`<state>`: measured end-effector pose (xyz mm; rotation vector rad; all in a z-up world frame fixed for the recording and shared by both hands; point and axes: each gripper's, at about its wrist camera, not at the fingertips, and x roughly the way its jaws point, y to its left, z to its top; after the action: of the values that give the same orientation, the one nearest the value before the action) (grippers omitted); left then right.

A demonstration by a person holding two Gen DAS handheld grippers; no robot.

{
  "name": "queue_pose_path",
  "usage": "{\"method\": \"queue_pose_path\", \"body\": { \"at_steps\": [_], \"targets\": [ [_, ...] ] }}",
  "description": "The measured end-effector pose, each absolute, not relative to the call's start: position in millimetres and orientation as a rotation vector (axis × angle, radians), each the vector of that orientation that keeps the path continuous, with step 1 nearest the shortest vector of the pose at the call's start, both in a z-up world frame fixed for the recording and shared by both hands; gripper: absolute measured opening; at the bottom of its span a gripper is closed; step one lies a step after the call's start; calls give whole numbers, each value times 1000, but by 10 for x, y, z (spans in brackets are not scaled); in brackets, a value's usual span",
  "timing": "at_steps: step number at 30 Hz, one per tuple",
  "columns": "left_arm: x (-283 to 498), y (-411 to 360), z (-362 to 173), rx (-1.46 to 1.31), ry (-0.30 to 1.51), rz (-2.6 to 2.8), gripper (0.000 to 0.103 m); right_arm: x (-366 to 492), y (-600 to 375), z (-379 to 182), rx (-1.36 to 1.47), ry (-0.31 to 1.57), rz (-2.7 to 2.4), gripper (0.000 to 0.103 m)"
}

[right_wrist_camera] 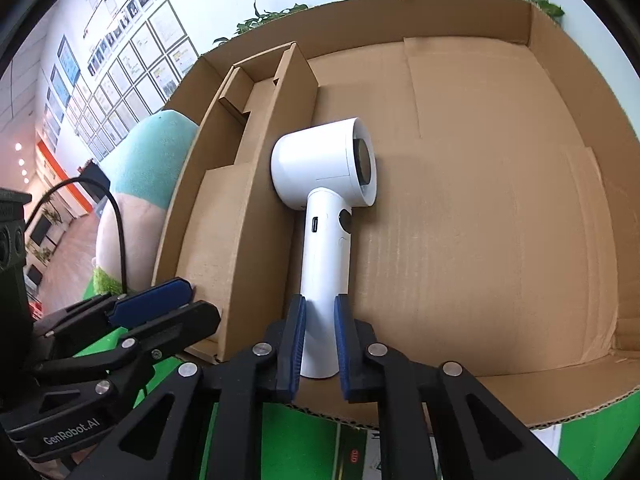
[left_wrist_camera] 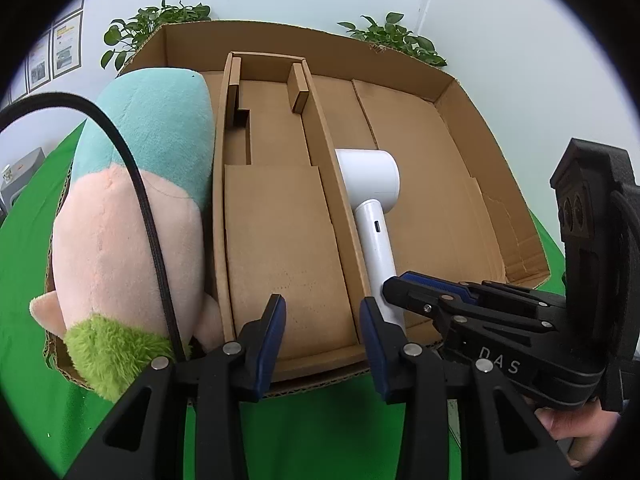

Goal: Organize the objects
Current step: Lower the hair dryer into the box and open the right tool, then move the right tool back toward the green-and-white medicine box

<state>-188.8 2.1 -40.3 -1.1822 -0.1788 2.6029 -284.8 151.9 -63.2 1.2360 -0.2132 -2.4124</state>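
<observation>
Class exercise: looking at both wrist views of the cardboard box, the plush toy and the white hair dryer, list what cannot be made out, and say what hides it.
- Plush toy: its lower end, cut off by the box wall and left gripper, left wrist view.
- Hair dryer handle end: covered by the right gripper, right wrist view.
- Wall posters: text too small.
- Divider insert: its far pockets are shadowed.

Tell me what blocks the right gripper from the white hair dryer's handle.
Nothing visible does. The right gripper already has its fingers clamped on the lower handle of the white hair dryer, which lies in the cardboard box beside the divider.
</observation>
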Motion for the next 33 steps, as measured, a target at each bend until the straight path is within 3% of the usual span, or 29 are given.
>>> {"method": "queue_pose_path", "body": {
  "at_steps": [6,9,11,12,13,14,16,17,18,19,24,33],
  "targets": [
    [-1863,26,-394,-1172,-183,2616,38,-2818,1561,-629,1258,-223,-2402,13],
    [-1866,41,-366,-1155,-201,2629,38,-2726,1617,-541,1232,-192,-2462,19],
    [-1816,37,-299,-1107,-212,2652,38,-2638,1644,-423,1183,-153,-2530,41],
    [-1770,42,-244,-1068,-209,2671,39,-2546,1667,-329,1122,-114,-2575,60],
    [-1700,52,-174,-1016,-194,2698,40,-2462,1687,-255,1067,-86,-2606,71],
    [-1640,73,-113,-962,-180,2723,44,-2359,1705,-184,1011,-53,-2649,73],
    [-1471,120,30,-824,-121,2811,59,-2157,1781,-85,924,-40,-2711,81],
    [-1382,134,91,-769,-88,2879,77,-2078,1824,-61,897,-61,-2729,84],
    [-1314,116,129,-738,-77,2928,90,-1990,1899,-53,878,-91,-2750,94],
    [-1253,106,160,-710,-86,2961,93,-1915,1967,-63,873,-120,-2767,103],
    [-1141,89,151,-727,-117,2993,93,-1602,2112,-91,857,-55,-2865,103],
    [-820,347,106,-664,101,3018,93,-874,2140,-70,745,28,-2839,103]
  ]
}}
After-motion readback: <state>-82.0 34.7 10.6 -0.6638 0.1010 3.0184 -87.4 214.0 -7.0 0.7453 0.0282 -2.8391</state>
